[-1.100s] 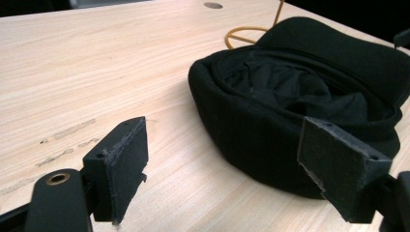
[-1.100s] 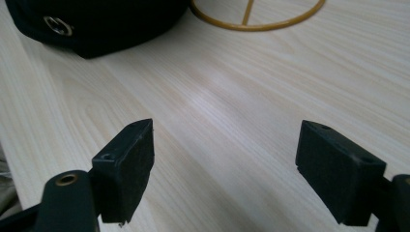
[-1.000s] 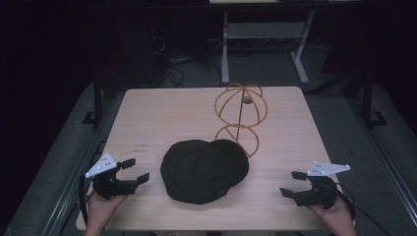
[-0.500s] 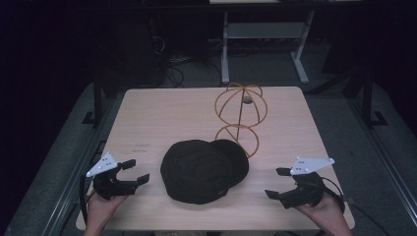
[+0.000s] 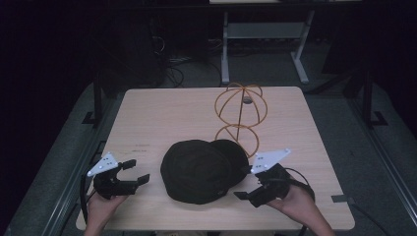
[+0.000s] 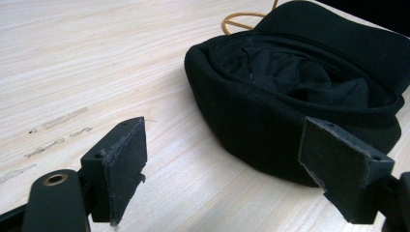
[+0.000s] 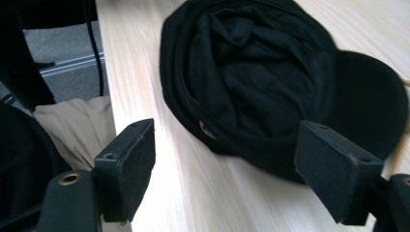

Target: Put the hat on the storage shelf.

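Note:
A black cap (image 5: 201, 169) lies crown down on the wooden table (image 5: 167, 113), its inside facing up and its brim toward an orange wire stand (image 5: 241, 105) behind it. My left gripper (image 5: 137, 171) rests at the front left, open, a short way from the cap (image 6: 300, 87), with bare table between its pads (image 6: 121, 169). My right gripper (image 5: 241, 183) hovers at the cap's front right edge, open. Its jaws have just been closing a little, with nothing between them. In the right gripper view the cap (image 7: 251, 72) lies just beyond the pads (image 7: 333, 169).
The table's front edge runs close under both hands, and a person's light trouser leg (image 7: 72, 121) shows below it. A metal frame (image 5: 260, 34) and floor cables (image 5: 172, 64) stand behind the table in the dark.
My right gripper has moved left and up from the table's front right corner to the cap's edge. The left gripper, the cap and the wire stand have stayed put.

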Demonstrator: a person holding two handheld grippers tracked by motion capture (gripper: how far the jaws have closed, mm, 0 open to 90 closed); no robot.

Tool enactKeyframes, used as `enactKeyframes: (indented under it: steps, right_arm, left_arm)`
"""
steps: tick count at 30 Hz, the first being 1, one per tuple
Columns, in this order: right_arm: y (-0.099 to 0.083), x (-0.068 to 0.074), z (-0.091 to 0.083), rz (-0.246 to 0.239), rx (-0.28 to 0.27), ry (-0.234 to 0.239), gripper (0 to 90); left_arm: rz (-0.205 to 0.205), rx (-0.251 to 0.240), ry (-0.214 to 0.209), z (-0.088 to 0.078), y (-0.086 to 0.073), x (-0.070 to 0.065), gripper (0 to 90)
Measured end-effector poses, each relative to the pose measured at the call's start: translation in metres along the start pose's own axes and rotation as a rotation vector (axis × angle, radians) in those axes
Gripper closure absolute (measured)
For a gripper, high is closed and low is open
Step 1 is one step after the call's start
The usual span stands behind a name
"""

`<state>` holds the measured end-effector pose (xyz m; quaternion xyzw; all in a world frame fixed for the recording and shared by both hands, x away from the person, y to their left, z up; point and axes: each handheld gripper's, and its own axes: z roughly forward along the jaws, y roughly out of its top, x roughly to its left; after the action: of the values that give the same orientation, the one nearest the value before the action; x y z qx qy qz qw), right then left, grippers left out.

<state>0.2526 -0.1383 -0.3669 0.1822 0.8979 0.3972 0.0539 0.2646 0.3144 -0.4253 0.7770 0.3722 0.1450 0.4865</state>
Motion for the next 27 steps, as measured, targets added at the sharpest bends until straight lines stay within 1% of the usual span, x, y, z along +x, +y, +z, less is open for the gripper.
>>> enactKeyframes:
  steps: [3,6,9,10,12,14,15,16,17,19,22,27]
  right_arm:
    - [0.01,0.002,0.01,-0.026,0.02,0.004,25.1]
    - [0.02,0.004,0.023,-0.047,0.041,0.02,27.6]
    - [0.028,0.005,0.033,-0.053,0.058,0.034,29.6]
    - [0.031,0.005,0.037,-0.062,0.062,0.039,30.6]
    - [0.034,0.006,0.043,-0.06,0.074,0.047,31.7]
    - [0.038,0.007,0.05,-0.074,0.085,0.052,33.4]
    - [0.04,0.008,0.054,-0.073,0.094,0.056,34.4]
    - [0.042,0.009,0.058,-0.084,0.097,0.061,35.3]
    - [0.045,0.01,0.063,-0.093,0.105,0.073,37.8]
    - [0.048,0.012,0.069,-0.094,0.113,0.078,40.5]
    - [0.053,0.015,0.08,-0.108,0.131,0.096,45.7]
    - [0.06,0.022,0.098,-0.122,0.181,0.117,53.5]
  left_arm:
    - [0.002,0.002,0.0,0.0,0.0,0.0,16.9]
    - [0.009,0.016,0.0,0.001,0.0,0.0,16.9]
    - [0.009,0.016,-0.001,0.001,0.0,0.0,16.9]
    - [0.009,0.015,0.0,0.001,0.0,0.0,16.9]
    - [0.009,0.014,0.0,0.001,0.0,0.0,16.9]
    - [0.007,0.015,0.0,0.001,0.0,0.001,16.9]
    - [0.006,0.016,-0.001,0.001,0.0,0.001,16.9]
    - [0.007,0.019,-0.001,0.001,0.0,0.001,16.9]
    - [0.007,0.02,-0.002,0.001,0.0,0.001,16.9]
    - [0.008,0.02,-0.003,0.001,0.0,0.0,16.9]
    - [0.008,0.02,-0.004,0.002,0.0,0.0,16.9]
    - [0.01,0.022,-0.007,0.003,0.0,0.0,16.9]
